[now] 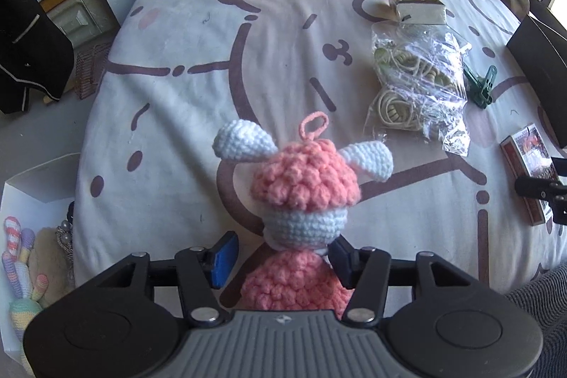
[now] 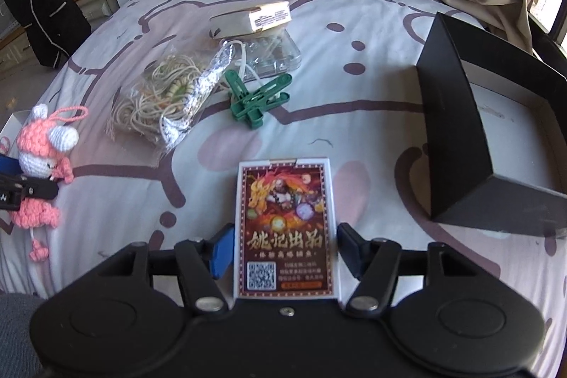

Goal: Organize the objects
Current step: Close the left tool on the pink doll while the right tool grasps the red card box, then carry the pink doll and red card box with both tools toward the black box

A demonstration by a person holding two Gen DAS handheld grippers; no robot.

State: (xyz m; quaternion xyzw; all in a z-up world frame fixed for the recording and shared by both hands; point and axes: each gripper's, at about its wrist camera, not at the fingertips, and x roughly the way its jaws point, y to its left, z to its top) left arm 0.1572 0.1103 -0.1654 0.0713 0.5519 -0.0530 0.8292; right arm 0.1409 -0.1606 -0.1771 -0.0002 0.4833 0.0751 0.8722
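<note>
You've got the pink-and-white crocheted doll point(image 1: 301, 197) between the left gripper point(image 1: 283, 257)'s part-open fingers and the red card box point(image 2: 285, 229) between the right gripper point(image 2: 285, 252)'s, grip unclear on both, while the clear bag of cords point(image 2: 166, 98), green clips point(image 2: 258, 100) and flat beige box point(image 2: 251, 18) wait farther up the bed point(image 1: 177, 77).

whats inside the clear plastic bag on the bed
The clear plastic bag holds tangled coils of cream-coloured cord, with some greenish bits near the middle. The crinkled, glaring plastic hides the rest. A green clip lies beside it, outside the bag.
</note>
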